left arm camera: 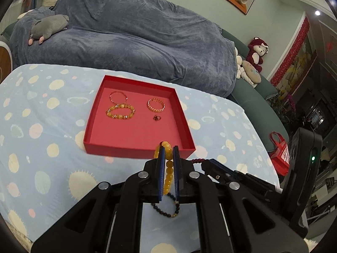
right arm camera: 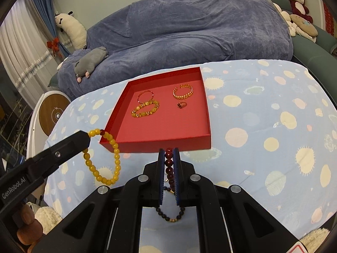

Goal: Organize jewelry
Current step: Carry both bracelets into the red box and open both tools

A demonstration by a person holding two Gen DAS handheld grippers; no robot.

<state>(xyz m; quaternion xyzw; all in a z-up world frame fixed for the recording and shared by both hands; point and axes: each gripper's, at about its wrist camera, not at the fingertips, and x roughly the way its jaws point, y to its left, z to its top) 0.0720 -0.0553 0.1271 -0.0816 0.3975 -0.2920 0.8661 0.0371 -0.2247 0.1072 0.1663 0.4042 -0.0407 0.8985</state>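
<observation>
My left gripper (left arm camera: 169,149) is shut on a yellow bead bracelet (left arm camera: 168,169), which hangs as a loop (right arm camera: 117,162) above the table in the right wrist view. My right gripper (right arm camera: 169,151) is shut on a dark red bead bracelet (right arm camera: 169,169), also lifted. Both hover just short of the near wall of the red tray (left arm camera: 139,148). In the tray lie a thin red bangle (right arm camera: 145,93), a gold beaded bracelet (left arm camera: 120,112), a gold chain cuff (left arm camera: 155,105) and a ring (left arm camera: 157,117). A dark bead bracelet (right arm camera: 168,218) lies on the cloth beneath the grippers.
The table wears a pale blue spotted cloth (left arm camera: 42,126). Behind it stands a sofa under a blue blanket (left arm camera: 126,42) with a grey plush toy (left arm camera: 49,26). A red bag (left arm camera: 279,154) sits off the table's right edge.
</observation>
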